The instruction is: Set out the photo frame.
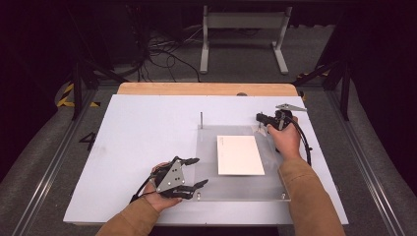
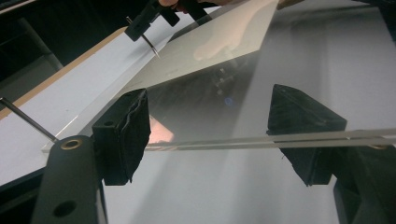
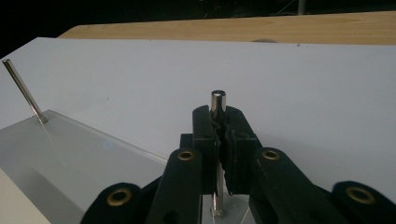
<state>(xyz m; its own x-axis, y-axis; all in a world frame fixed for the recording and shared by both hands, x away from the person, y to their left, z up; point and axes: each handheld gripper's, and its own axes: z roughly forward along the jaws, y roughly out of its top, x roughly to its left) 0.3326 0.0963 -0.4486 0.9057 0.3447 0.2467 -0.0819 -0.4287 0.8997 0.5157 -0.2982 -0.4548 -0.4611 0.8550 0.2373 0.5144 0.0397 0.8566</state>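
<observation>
A clear acrylic plate (image 1: 236, 189) lies on the white board, with a white sheet (image 1: 240, 155) resting on it. A thin metal post (image 1: 201, 119) stands upright at the plate's far left corner. My right gripper (image 1: 259, 118) is at the far right corner, shut on a second upright metal post (image 3: 217, 100) whose foot sits on the plate (image 3: 70, 154). My left gripper (image 1: 200, 172) is at the plate's near left edge. It is open (image 2: 210, 116), its jaws standing to either side of the plate's edge (image 2: 243, 140) without touching it.
The white board (image 1: 142, 142) covers a wooden table (image 1: 206, 89). Small fasteners (image 1: 282, 195) sit in the plate's near corners. On the floor beyond the table are cables and a white frame (image 1: 243, 34).
</observation>
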